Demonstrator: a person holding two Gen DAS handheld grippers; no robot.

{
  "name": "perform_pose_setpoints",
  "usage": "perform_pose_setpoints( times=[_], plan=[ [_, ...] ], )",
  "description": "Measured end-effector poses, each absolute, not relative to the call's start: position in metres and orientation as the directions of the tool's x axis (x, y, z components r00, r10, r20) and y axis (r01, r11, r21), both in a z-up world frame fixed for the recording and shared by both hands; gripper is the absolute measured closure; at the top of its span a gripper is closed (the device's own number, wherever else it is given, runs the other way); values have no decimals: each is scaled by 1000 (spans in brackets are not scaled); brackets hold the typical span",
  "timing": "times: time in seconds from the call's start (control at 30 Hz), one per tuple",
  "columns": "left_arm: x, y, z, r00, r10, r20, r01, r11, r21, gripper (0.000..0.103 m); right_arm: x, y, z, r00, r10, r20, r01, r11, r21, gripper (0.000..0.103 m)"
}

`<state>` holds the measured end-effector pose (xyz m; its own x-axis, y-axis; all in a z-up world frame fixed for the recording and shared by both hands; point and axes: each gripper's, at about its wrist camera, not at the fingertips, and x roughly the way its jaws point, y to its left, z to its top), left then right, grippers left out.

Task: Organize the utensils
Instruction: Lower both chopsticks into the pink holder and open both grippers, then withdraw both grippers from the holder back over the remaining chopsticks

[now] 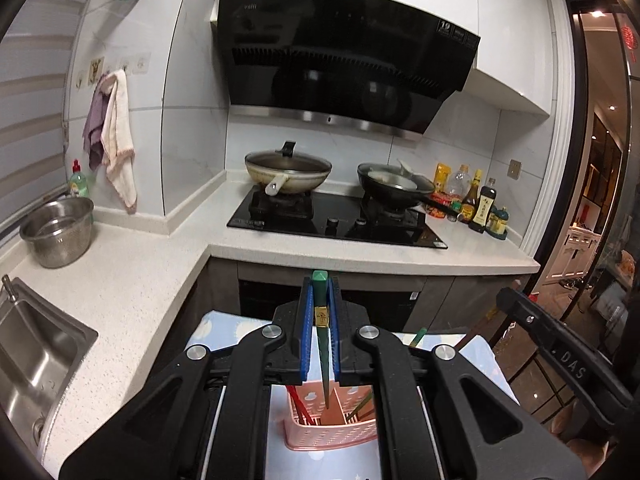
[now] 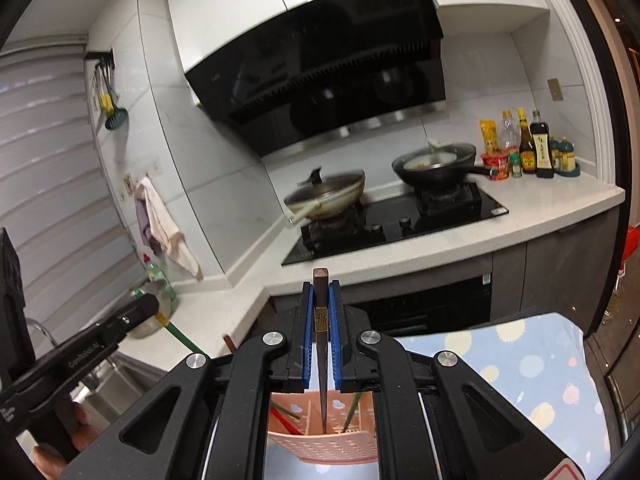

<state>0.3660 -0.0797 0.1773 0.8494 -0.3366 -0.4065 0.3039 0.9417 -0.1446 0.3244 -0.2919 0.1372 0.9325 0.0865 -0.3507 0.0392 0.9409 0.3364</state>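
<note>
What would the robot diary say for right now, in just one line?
left gripper: shut on green chopstick | right gripper: shut on brown chopstick | both above pink basket | basket holds other chopsticks

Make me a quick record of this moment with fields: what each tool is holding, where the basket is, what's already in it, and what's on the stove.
left tool: shut on a green chopstick, its tip pointing down toward the basket
right tool: shut on a dark brown chopstick, likewise tip down
basket: pink perforated basket on the blue patterned cloth, below both tools
basket contents: red and green chopsticks leaning inside
stove: a lidded pale wok on the left, a dark pan on the right
</note>
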Motion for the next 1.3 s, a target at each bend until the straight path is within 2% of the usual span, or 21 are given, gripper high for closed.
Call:
perform_pose_setpoints(
  times=[0.2,0.47,0.53,0.57,0.6,0.63,0.67,0.7,1.03,1.1,1.3],
  plan=[
    [380,-78,149,821,-332,-464,291,943,-161,96,341,-291,106,902,84,-423,65,943,327,95],
    [384,-79,131,803,-333,-494,287,943,-169,96,347,-292,83,878,69,-473,87,950,301,95],
    [382,-79,128,800,-338,-496,292,941,-172,96,345,-294,80,878,65,-475,92,950,299,91],
    [381,-79,127,802,-334,-496,287,943,-170,90,343,-294,80,878,59,-475,96,951,295,89],
    [381,-78,127,803,-331,-496,283,944,-171,77,342,-294,80,879,52,-474,100,951,291,89],
    [380,-77,127,806,-325,-494,275,946,-172,69,340,-294,80,879,50,-473,101,952,289,86],
    [378,-76,127,814,-311,-490,261,950,-170,53,338,-295,80,880,49,-472,101,952,288,85],
    [376,-75,128,820,-305,-484,254,952,-170,49,337,-296,80,880,46,-472,104,952,287,84],
    [356,-64,134,823,-296,-486,239,955,-177,47,305,-293,93,893,47,-447,90,955,281,83],
    [347,-62,135,820,-301,-486,244,953,-178,47,295,-292,95,895,50,-443,87,955,282,78],
    [319,-58,130,811,-303,-501,256,953,-162,47,260,-280,90,885,43,-464,80,967,241,77]
  ],
)
